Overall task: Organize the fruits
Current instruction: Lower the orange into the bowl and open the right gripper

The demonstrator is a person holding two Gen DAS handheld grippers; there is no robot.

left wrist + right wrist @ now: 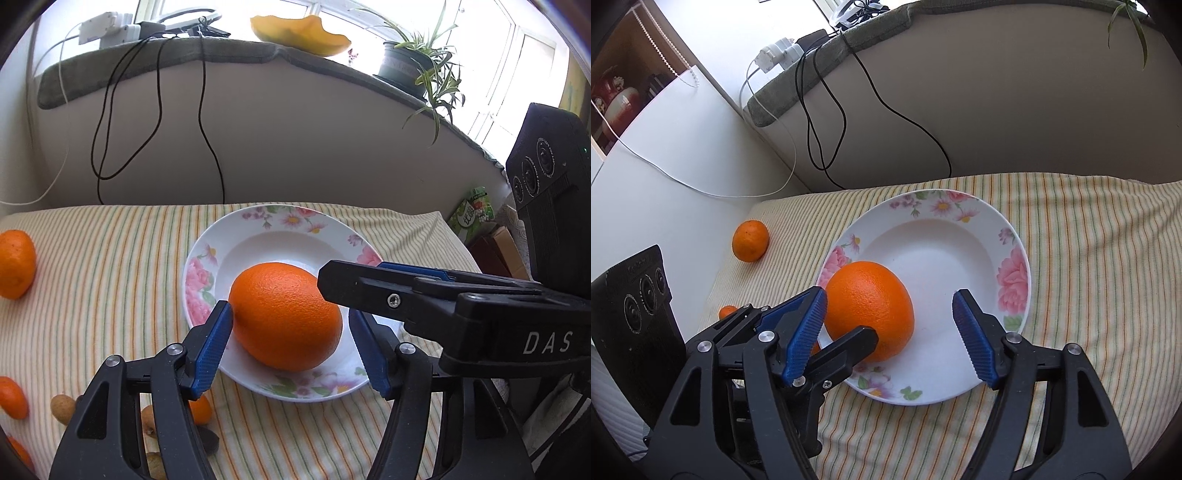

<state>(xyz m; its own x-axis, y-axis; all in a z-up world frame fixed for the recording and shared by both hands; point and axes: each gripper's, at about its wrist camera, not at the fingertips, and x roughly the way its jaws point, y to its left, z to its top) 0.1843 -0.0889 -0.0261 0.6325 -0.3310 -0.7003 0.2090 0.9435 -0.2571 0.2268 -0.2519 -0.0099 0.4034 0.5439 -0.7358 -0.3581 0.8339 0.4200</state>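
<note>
Resting in the floral plate, 1 orange sits between the left gripper's released jaws; right gripper also spread.

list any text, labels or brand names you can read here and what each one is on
"DAS" – white letters on the black body of the right hand-held gripper.
Chinese characters on the green packet beside the bed: too blurred to read.
Ring lettering around the lenses of the black camera unit: too small to read.
Embossed lettering on top of the left hand-held gripper's camera unit: illegible.
</note>
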